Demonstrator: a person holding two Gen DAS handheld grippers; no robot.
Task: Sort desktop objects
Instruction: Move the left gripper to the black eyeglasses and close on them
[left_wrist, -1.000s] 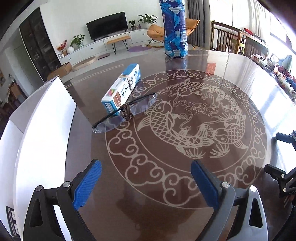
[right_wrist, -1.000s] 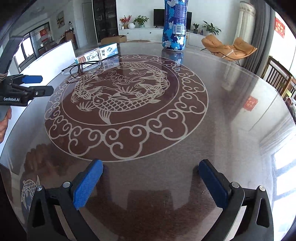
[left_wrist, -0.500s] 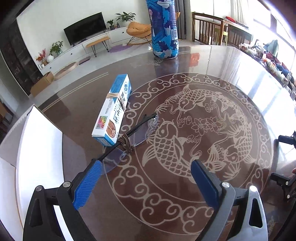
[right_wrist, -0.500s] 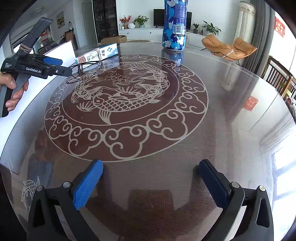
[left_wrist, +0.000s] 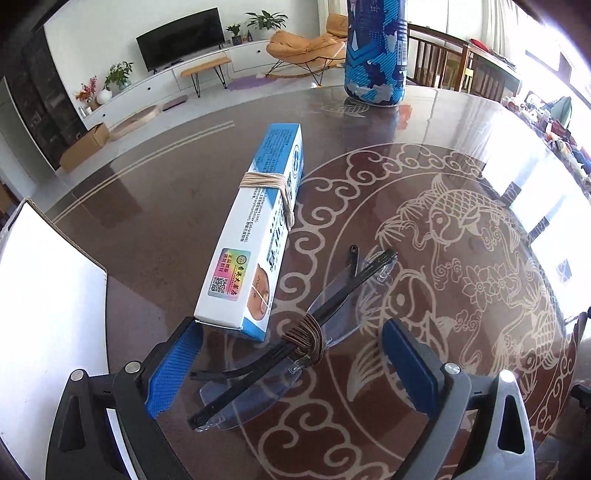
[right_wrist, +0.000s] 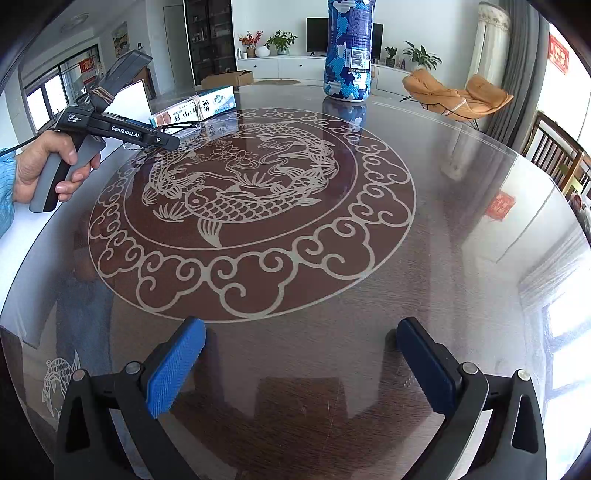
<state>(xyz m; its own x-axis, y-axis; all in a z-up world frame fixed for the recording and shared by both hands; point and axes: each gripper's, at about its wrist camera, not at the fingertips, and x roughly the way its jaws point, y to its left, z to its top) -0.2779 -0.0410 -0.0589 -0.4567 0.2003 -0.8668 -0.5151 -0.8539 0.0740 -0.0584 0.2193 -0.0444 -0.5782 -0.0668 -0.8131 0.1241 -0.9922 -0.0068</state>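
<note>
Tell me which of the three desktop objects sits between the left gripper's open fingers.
The folded glasses, bound with a brown band, lie between the left gripper's fingers. The toothpaste box lies beside them; the blue bottle stands far off.

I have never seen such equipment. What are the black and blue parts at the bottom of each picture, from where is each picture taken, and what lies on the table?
There is no robot here. A person holds a hand tool in each hand; each tool has two fingers with blue pads and a wide-angle camera that looks forward along them. So the parts at the bottom are the tool's own fingers.

One picture comes from the left gripper. It is open, with folded glasses lying on the table between its fingers, not yet gripped. Beside them lies a long box with a rubber band around it. A tall blue bottle stands further back.

The other picture comes from the right gripper, open and holding nothing. It shows the person's hand holding the left tool from the side.
</note>
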